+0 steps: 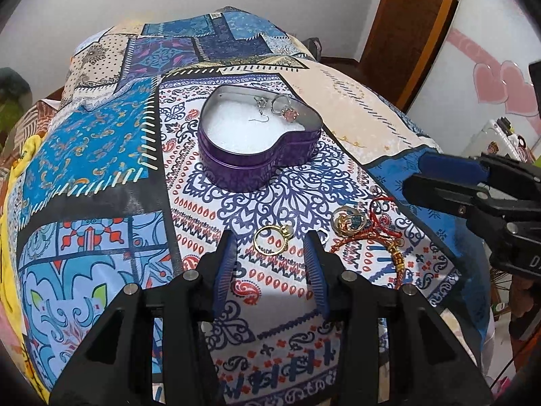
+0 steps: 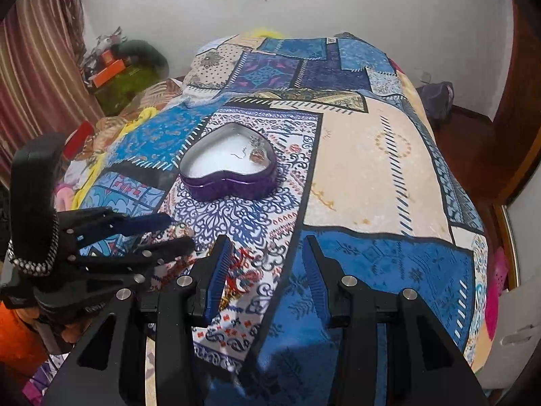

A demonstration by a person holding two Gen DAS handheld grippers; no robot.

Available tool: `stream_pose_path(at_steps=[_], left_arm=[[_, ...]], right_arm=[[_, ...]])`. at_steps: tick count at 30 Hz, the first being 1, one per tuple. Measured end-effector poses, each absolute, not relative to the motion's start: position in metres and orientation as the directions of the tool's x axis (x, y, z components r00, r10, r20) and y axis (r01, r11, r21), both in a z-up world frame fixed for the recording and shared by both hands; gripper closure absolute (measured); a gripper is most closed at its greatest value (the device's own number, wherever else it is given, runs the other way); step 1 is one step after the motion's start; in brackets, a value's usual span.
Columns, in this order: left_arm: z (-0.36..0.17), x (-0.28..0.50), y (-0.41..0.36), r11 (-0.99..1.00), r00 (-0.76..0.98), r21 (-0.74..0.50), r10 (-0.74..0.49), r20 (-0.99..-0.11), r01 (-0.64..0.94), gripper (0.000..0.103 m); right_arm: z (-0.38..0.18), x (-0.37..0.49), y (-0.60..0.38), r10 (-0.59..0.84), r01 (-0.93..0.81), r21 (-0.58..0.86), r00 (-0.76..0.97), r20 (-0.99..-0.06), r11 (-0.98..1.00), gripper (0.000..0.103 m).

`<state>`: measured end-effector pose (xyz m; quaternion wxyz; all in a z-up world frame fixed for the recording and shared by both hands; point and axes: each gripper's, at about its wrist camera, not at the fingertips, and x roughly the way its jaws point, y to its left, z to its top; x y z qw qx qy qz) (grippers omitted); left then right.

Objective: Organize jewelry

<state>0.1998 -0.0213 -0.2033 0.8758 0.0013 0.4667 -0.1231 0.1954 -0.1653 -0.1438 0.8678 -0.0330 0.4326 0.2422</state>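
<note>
- Patchwork cloth [image 1: 101, 142] in blue, cream and red prints covers the whole work surface before you; a white wall and a wooden door frame stand behind it.
- Your left gripper [image 1: 272, 247] hangs low over the cloth with its blue-padded fingers [image 1: 225, 264] spread wide and nothing between them.
- Your right gripper [image 2: 267, 253] is likewise spread wide and holds nothing; it sits over the blue patch at the near right edge of the cloth, and in the left wrist view it enters from the right side.
- Purple heart-shaped tin [image 1: 257, 165] stands open near the middle of the cloth, lined in white, well beyond both grippers.
- Earrings [image 1: 280, 110] lie inside the tin on the white lining, toward its far right lobe; their exact number cannot be told.
- Red cord bracelet [image 1: 378, 233] with gold beads lies on the cloth, just right of your left gripper.
- Small tangle of gold and blue jewelry [image 1: 348, 221] touches the bracelet.
- Gold ring [image 1: 272, 238] lies flat on the cloth just ahead of your left gripper's fingertips, in line with the gap between them.
</note>
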Motion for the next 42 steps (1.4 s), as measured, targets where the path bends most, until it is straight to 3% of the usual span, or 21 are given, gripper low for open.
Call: stream_pose_path(at_steps=[2,5,24,32,42], left_arm=[[-0.204,0.200,-0.022,0.969,0.538,-0.108,-0.213,-0.816,0.221,0.066],[-0.205,0.203,-0.022,0.969,0.540,-0.104,-0.212,-0.815,0.223,0.080],[-0.181,0.167,0.010,0.974,0.596,-0.146,-0.221,-0.772,0.171,0.081],[-0.182,0.163,0.011,0.974,0.604,-0.152,-0.224,-0.765,0.169,0.081],[-0.173,0.162,0.012,0.976,0.626,-0.141,-0.215,-0.749,0.167,0.081]], right_arm=[[-0.144,0.197,-0.163,0.399,-0.457,0.155,0.507,-0.764,0.876,0.063],[-0.144,0.198,-0.159,0.404,-0.463,0.156,0.504,-0.764,0.873,0.063],[-0.158,0.195,-0.122,0.410,-0.558,0.107,0.453,-0.791,0.823,0.064],[-0.171,0.199,-0.114,0.381,-0.576,0.086,0.413,-0.827,0.813,0.083],[-0.151,0.195,-0.123,0.398,-0.555,0.085,0.474,-0.786,0.828,0.083]])
